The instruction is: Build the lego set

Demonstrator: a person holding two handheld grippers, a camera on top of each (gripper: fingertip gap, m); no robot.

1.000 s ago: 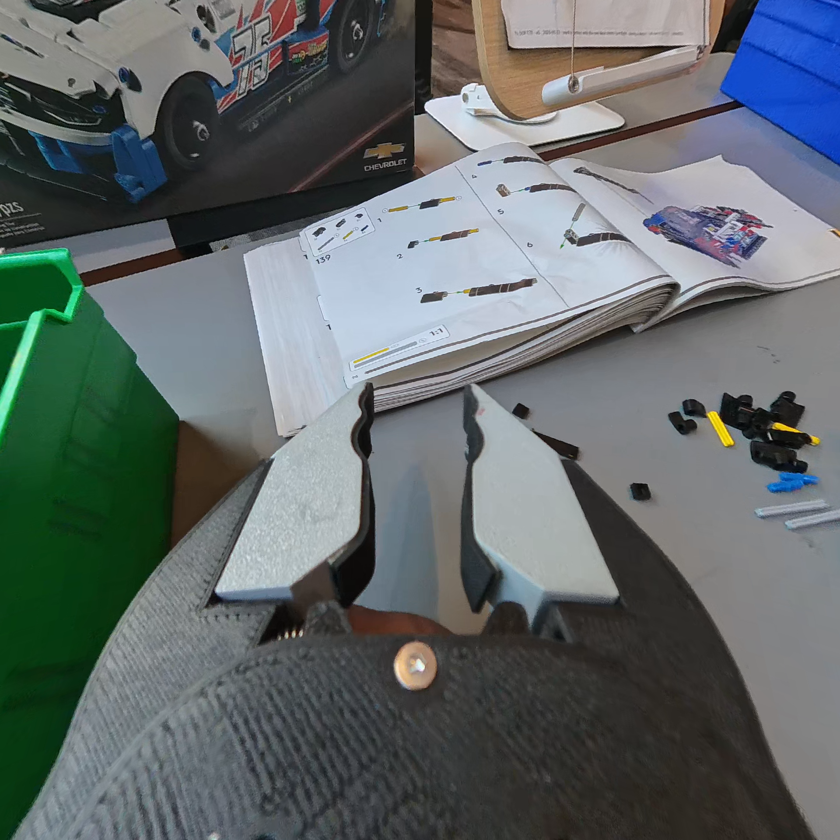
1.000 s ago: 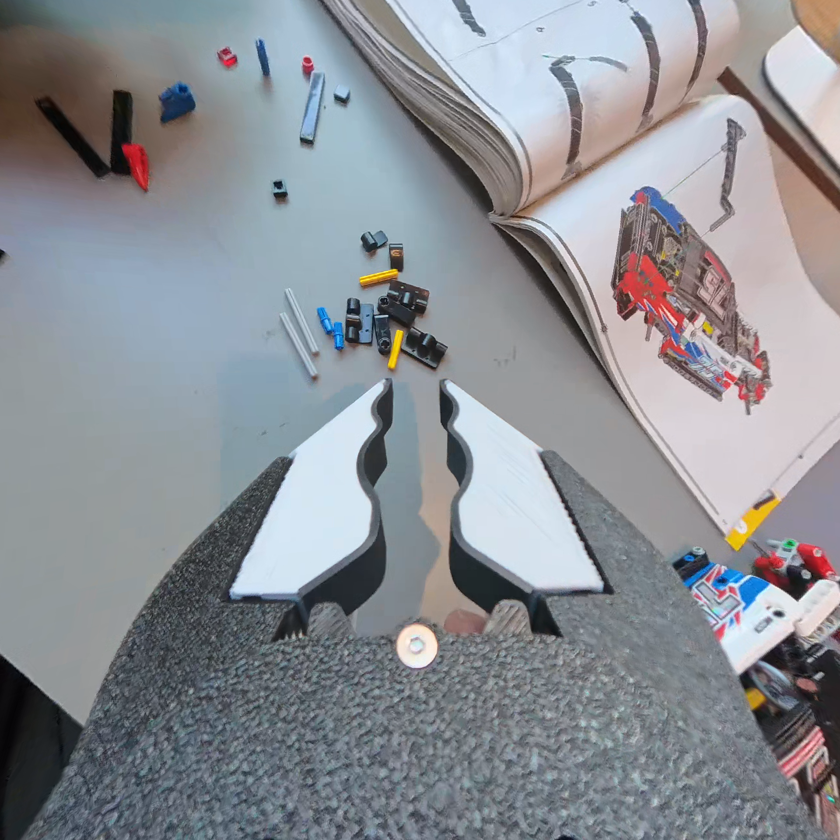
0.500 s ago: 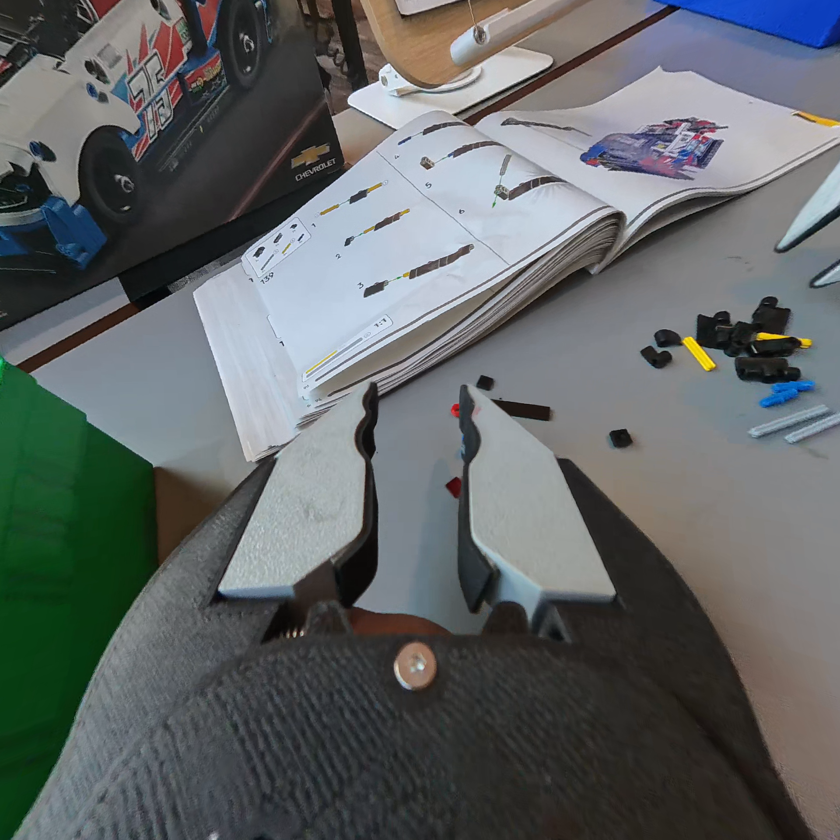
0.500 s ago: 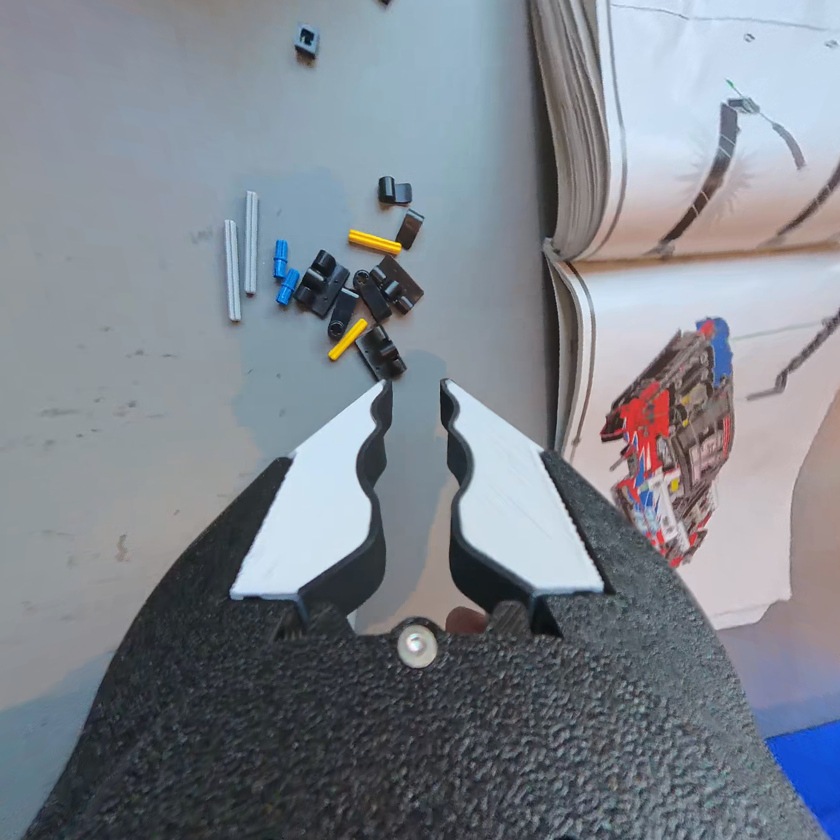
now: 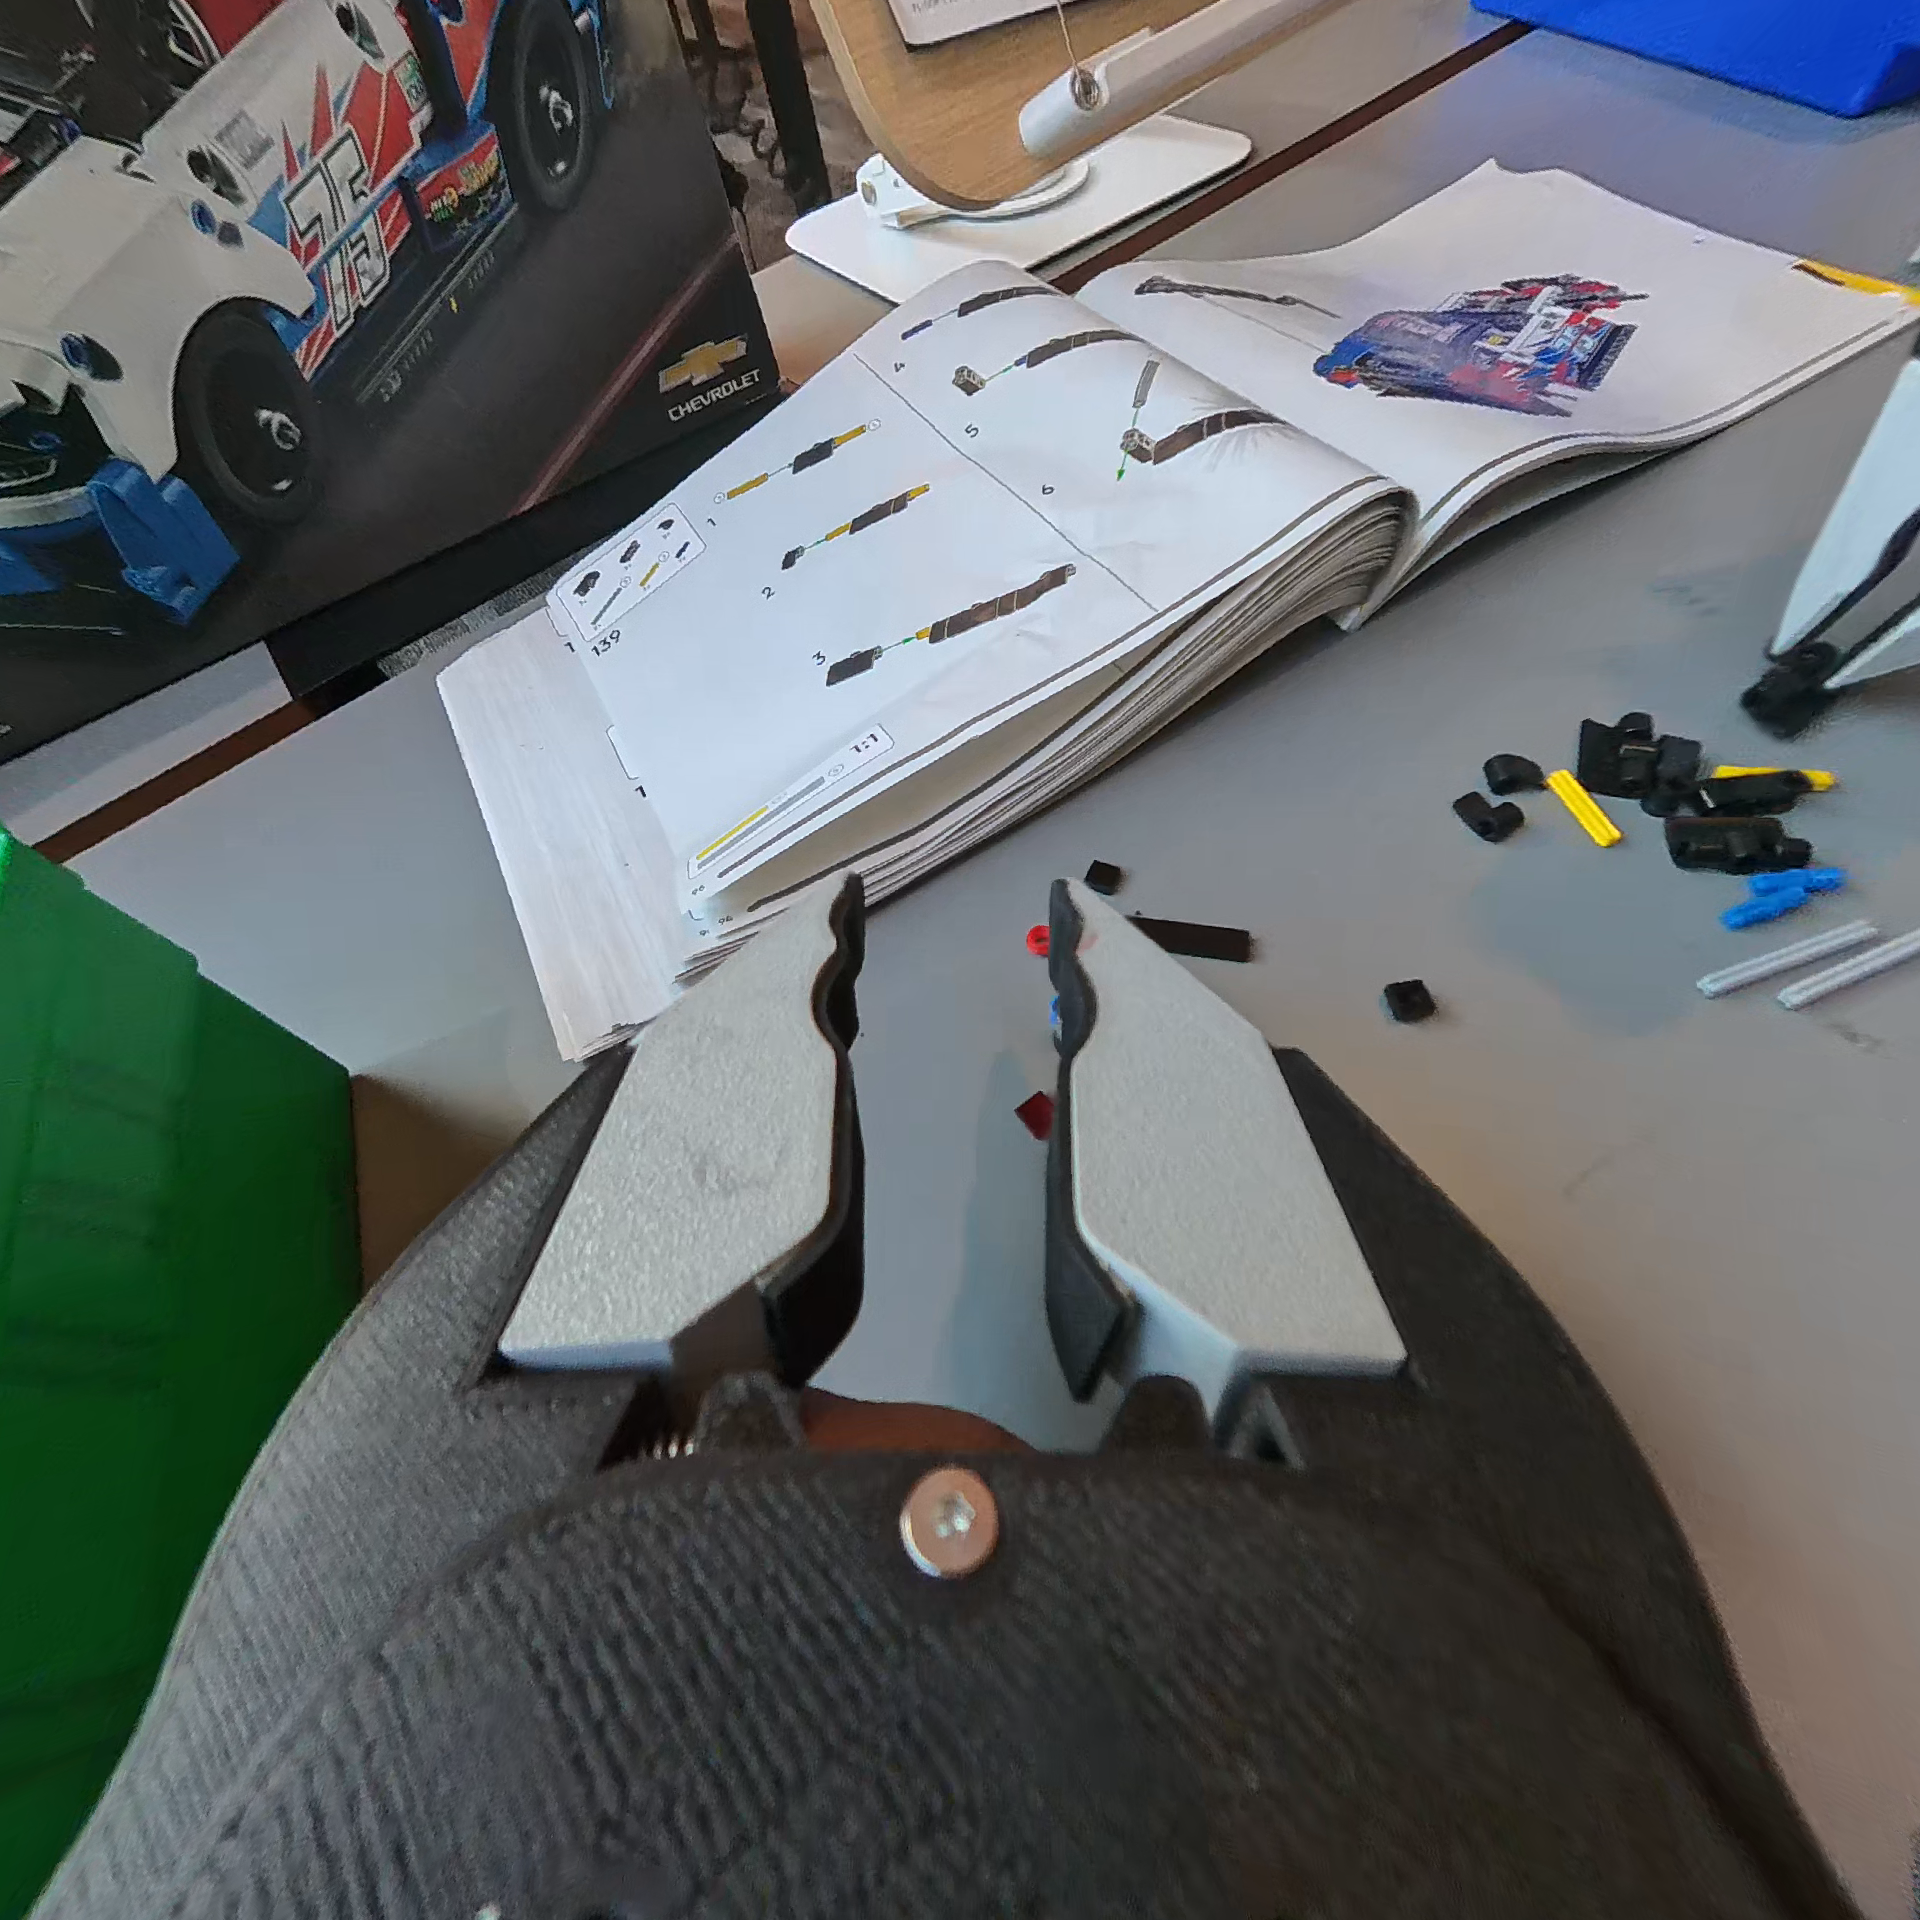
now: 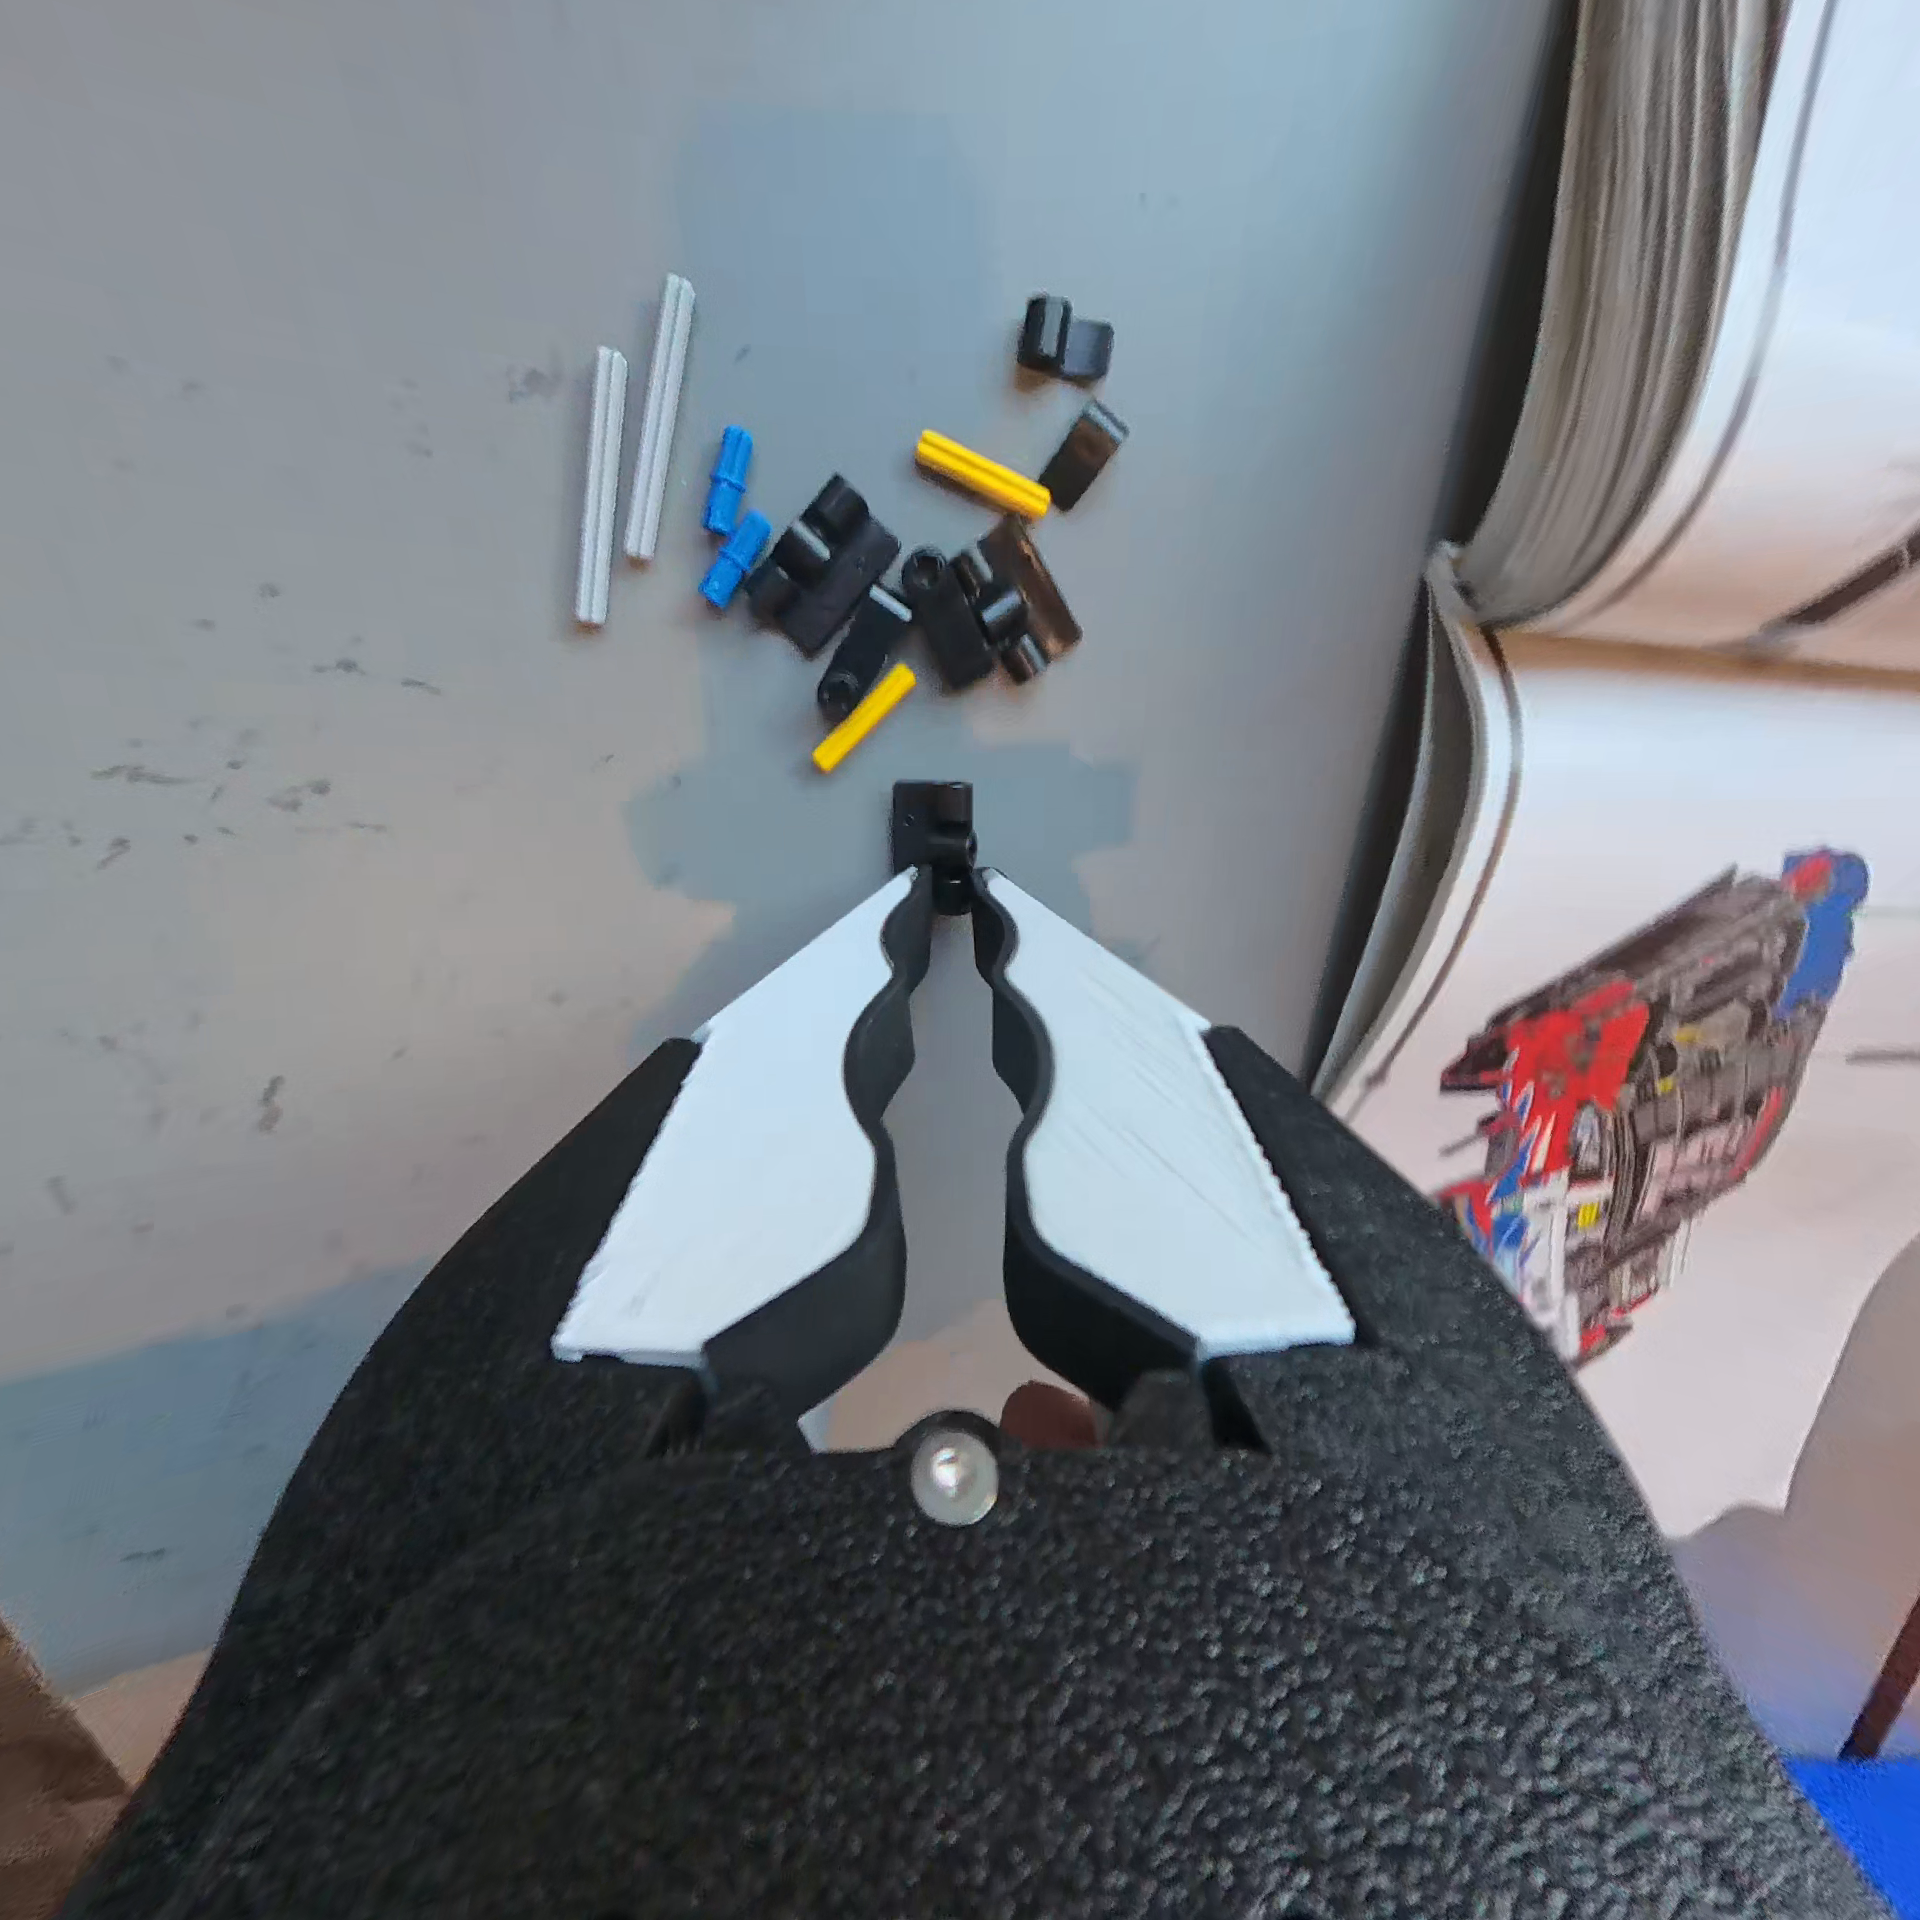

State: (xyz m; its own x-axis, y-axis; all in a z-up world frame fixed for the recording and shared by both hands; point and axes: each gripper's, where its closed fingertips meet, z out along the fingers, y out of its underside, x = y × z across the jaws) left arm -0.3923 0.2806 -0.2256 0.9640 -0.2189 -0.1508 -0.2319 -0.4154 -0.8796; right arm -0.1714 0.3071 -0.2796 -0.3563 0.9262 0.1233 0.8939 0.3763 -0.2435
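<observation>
My right gripper [image 6: 948,883] is shut on a small black lego connector [image 6: 932,828] at its fingertips, just above the grey table. Right beyond it lies a pile of black pieces [image 6: 914,592] with two yellow axles [image 6: 982,473], two blue pins [image 6: 732,520] and two grey axles [image 6: 623,468]. The left wrist view shows the same pile [image 5: 1683,790] and the right gripper [image 5: 1792,686] at the right edge with the black piece in its tips. My left gripper [image 5: 954,904] is open and empty, low over the table near the booklet's edge.
An open instruction booklet [image 5: 935,582] lies behind the pile; it also shows in the right wrist view [image 6: 1714,312]. The set's box [image 5: 312,312] stands at the back left. A green bin [image 5: 135,1247] is at the left. Small red pieces [image 5: 1036,938] and a black strip [image 5: 1195,935] lie by the left fingers. About 25 cm separates my left fingertips from my right.
My right gripper has moved down to the near edge of the pile and shut on a black piece. My left gripper has stayed open and shifted slightly.
</observation>
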